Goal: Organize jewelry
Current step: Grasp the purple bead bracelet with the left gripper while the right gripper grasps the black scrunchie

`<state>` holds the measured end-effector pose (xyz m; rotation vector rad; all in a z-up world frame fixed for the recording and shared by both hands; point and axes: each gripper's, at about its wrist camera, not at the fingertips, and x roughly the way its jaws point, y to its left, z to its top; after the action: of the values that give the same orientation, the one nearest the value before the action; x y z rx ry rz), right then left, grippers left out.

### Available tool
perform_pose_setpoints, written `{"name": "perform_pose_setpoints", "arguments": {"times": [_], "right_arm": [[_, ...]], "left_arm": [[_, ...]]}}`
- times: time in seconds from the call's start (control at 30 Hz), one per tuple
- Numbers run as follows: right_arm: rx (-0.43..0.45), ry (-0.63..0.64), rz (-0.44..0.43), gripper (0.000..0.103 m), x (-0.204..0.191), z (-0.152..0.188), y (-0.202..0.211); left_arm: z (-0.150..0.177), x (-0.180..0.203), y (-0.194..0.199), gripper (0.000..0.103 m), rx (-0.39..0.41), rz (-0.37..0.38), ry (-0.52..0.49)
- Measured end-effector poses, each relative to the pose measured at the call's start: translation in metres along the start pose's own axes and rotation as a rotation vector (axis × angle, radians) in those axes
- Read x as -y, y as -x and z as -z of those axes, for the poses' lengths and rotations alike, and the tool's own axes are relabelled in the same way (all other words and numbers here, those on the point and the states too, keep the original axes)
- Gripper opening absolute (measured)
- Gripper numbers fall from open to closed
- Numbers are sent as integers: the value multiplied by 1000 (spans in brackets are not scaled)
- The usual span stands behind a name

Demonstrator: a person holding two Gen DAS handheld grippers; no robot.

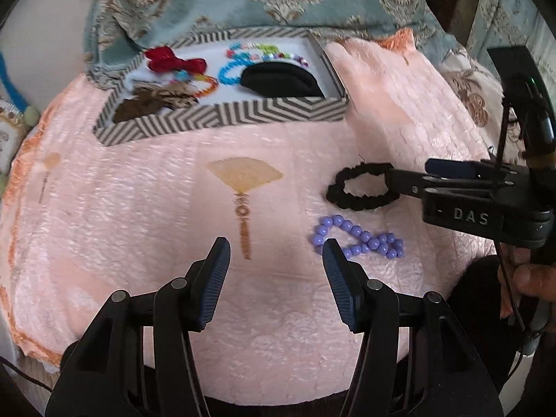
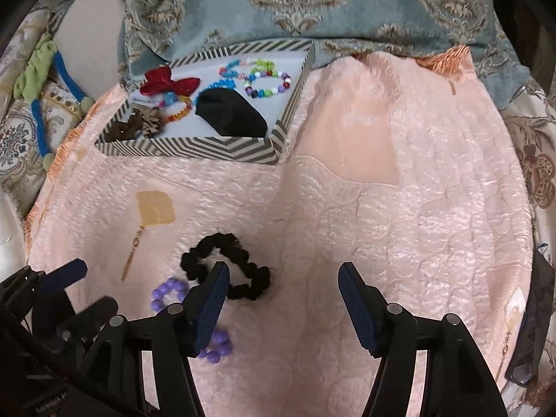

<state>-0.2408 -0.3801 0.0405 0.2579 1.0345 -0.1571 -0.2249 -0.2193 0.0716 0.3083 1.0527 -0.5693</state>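
Part of your purple bead bracelet (image 2: 194,316) behind the left finger of your right tongs (image 2: 283,299); brown item (image 1: 153,102) in box blurred.

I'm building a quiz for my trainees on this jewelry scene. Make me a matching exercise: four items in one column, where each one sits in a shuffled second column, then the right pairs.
Items
1. red bow
2. purple bead bracelet
3. black scrunchie
4. left gripper

Places
A. on the pink blanket, at the right gripper
B. inside the striped box
C. hovering open above the blanket, holding nothing
D. loose on the blanket, nearer the camera than the scrunchie in the left wrist view

Pairs: 1-B, 2-D, 3-A, 4-C
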Motion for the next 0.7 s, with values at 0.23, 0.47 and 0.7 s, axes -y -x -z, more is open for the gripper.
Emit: {"name": "perform_pose_setpoints", "arguments": {"times": [0.23, 0.47, 0.7], "right_arm": [[-8, -10, -19, 55, 8, -5, -15], [15, 36, -37, 26, 4, -6, -24], [86, 7, -103, 12, 9, -14, 0]], "left_arm": [[-6, 9, -33, 55, -65, 60, 1], [-9, 16, -50, 46, -54, 81, -19], [-17, -1, -39, 8, -48, 123, 23]]}}
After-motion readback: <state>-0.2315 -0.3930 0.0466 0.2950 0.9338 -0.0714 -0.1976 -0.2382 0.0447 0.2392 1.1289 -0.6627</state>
